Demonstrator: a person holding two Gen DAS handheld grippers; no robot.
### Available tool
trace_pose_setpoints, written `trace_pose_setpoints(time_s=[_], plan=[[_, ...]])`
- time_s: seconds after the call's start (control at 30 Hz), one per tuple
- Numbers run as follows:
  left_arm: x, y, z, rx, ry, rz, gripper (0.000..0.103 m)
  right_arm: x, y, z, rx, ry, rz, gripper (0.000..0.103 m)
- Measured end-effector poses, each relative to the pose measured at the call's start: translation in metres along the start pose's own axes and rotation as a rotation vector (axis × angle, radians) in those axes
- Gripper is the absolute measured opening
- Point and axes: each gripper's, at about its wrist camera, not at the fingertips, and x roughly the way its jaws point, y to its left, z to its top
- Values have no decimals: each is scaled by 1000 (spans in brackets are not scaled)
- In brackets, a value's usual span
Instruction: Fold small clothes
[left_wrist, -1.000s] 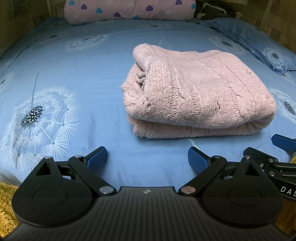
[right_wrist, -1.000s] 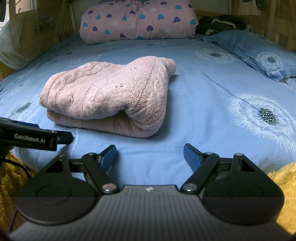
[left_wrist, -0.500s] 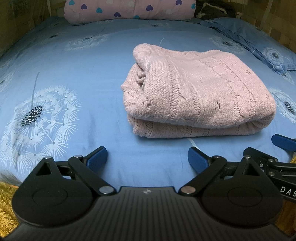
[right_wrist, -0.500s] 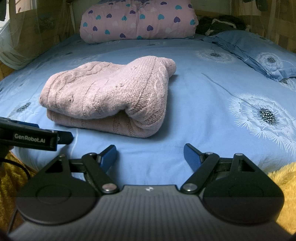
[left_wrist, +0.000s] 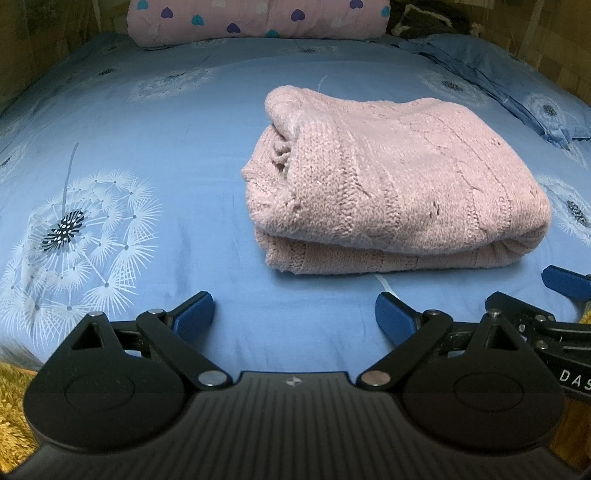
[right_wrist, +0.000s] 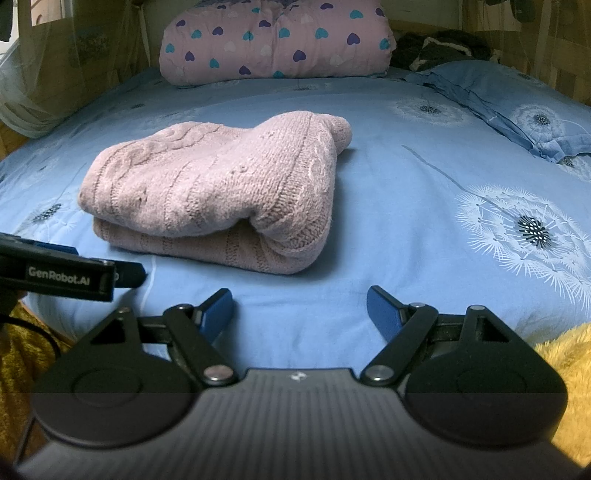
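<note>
A pink knitted sweater (left_wrist: 399, 184) lies folded in a thick stack on the blue bed sheet; it also shows in the right wrist view (right_wrist: 218, 192). My left gripper (left_wrist: 294, 317) is open and empty, low over the sheet just in front of the sweater. My right gripper (right_wrist: 300, 312) is open and empty, in front of the sweater's right end. Neither gripper touches the sweater. The right gripper's side shows at the right edge of the left wrist view (left_wrist: 554, 295). The left gripper's side shows at the left edge of the right wrist view (right_wrist: 74, 273).
The blue sheet (left_wrist: 147, 147) with white dandelion prints covers the bed. A pink heart-patterned rolled quilt (right_wrist: 277, 40) and a dark garment (right_wrist: 443, 46) lie at the head. A blue pillow (right_wrist: 517, 103) lies at the right. A yellow fuzzy blanket (right_wrist: 565, 365) hangs at the near edge.
</note>
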Motion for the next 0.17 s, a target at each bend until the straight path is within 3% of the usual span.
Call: trace_pose_setpoints(time_s=[0.17], plan=[[0, 0, 0, 0, 0, 0, 97, 0, 0, 0, 0, 0, 0, 81]])
